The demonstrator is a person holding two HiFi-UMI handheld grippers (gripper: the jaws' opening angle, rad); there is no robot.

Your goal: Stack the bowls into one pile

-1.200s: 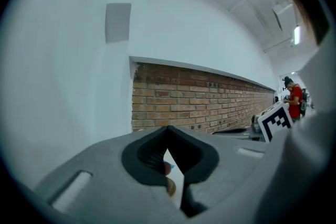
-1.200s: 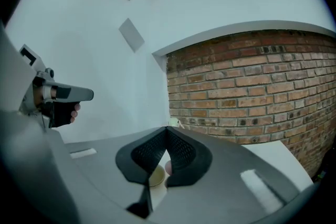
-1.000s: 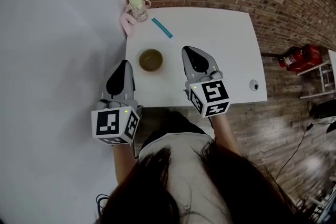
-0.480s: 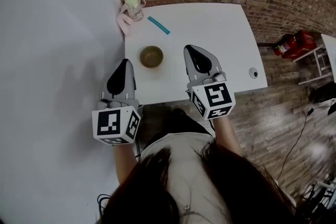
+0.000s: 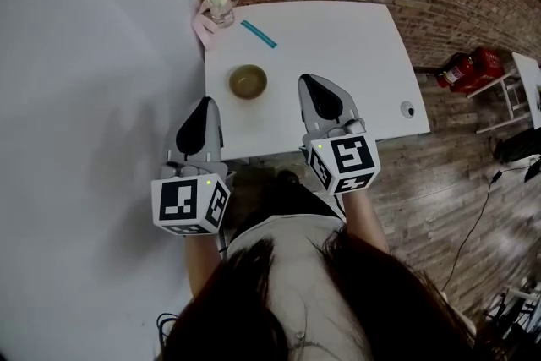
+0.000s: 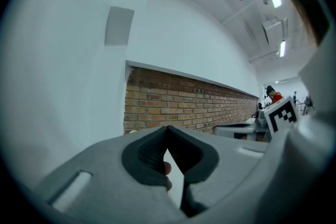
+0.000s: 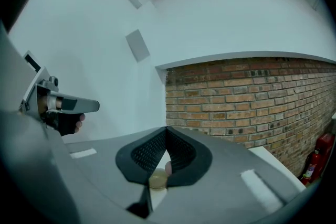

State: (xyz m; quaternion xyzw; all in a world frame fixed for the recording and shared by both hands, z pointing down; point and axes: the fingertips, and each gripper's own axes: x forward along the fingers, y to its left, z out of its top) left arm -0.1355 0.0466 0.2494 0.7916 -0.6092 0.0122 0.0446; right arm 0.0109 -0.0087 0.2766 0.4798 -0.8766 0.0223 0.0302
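Since only one bowl (image 5: pixel 248 81) shows on the table (image 5: pixel 338 46), possibly a nested pile, no grip seems needed. The left gripper (image 5: pixel 203 116) hangs nearer the person than the bowl, and the right gripper (image 5: pixel 319 97) just right of it. Both have jaws pressed together, empty.
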